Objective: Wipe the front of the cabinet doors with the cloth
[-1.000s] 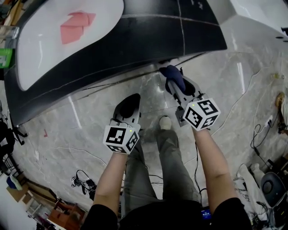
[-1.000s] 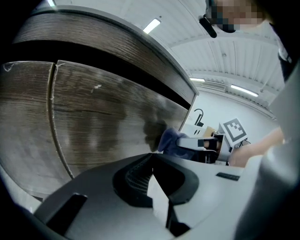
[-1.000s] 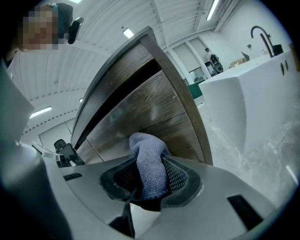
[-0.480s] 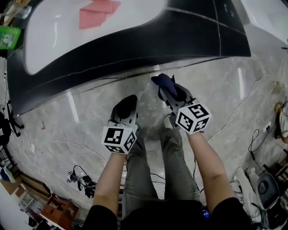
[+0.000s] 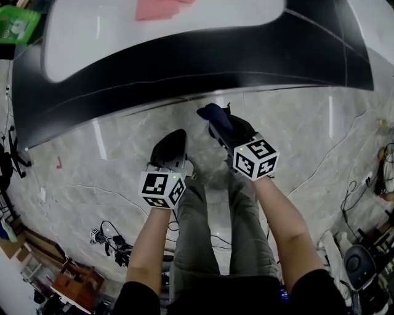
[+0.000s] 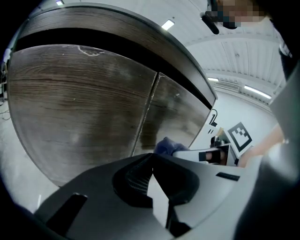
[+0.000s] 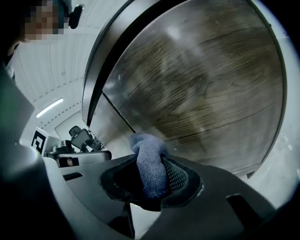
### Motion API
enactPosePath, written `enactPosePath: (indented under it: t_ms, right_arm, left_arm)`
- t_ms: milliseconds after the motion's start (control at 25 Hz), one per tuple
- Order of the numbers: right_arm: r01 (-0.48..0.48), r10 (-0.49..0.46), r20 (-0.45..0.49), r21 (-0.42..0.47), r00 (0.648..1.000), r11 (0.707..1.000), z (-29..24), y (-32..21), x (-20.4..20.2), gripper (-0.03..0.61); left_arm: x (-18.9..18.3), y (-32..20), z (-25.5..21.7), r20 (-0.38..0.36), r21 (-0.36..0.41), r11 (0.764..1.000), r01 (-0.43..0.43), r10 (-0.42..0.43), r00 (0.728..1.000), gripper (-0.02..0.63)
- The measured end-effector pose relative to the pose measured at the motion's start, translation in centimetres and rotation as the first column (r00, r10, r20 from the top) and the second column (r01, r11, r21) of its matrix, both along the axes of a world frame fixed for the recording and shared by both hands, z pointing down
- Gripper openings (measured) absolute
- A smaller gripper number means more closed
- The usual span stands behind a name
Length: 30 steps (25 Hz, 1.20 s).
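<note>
The cabinet doors (image 5: 184,61) form a dark wood-grain front under a white top; the seam between two doors (image 6: 146,115) shows in the left gripper view. My right gripper (image 5: 214,118) is shut on a blue cloth (image 5: 212,113), which sticks out past the jaws (image 7: 149,159) as a rolled wad (image 7: 147,143) just short of the door (image 7: 201,79). The cloth does not visibly touch the door. My left gripper (image 5: 173,143) hangs lower left, away from the doors, its jaws (image 6: 151,157) closed on nothing. The cloth (image 6: 166,146) and the right gripper (image 6: 218,152) appear beyond it.
A pink folded sheet (image 5: 161,8) lies on the white cabinet top, with a green object (image 5: 17,23) at its left end. The floor (image 5: 295,135) is glossy marble. Cables (image 5: 111,240) lie at the lower left and more cables and gear (image 5: 363,184) at the right.
The right gripper with the cloth has drifted left in the head view. The cabinet has slid upward in that view. The left gripper has hardly moved.
</note>
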State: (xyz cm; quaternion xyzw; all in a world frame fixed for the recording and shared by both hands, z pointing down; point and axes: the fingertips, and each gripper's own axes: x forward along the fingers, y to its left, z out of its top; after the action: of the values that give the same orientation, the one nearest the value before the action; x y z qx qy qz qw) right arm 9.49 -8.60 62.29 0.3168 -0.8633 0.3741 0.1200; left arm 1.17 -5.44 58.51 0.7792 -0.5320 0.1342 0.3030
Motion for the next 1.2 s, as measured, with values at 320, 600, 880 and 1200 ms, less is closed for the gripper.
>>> enactPosePath:
  t_ms: [320,600,880,1200]
  right_arm:
    - [0.067,-0.066,-0.043,0.02,0.997,0.998,1.9,-1.2,-4.2,0.12]
    - [0.063,-0.056,-0.113,0.066,0.992,0.996,2.4,-3.4,-2.9,0.12]
    - [0.023,-0.007,-0.174,0.085,0.985,0.996,2.8,-4.8,3.7,0.12]
    - [-0.092,0.107,-0.195,0.084,0.975,0.992,3.4,-6.3,12.0,0.12]
  left_arm:
    - [-4.2,0.3,2.5,0.031,-0.041,0.998,0.055,-0.054,0.998,-0.006]
    - [-3.9,-0.7,2.1,0.025,-0.031,0.995,0.091,-0.09,0.996,-0.006]
    - [-0.6,-1.3,1.8,0.034,-0.028,0.999,0.045,-0.044,0.998,-0.006]
    - [6.3,-2.6,1.8,0.004,-0.027,1.0,-0.017,0.017,1.0,-0.006]
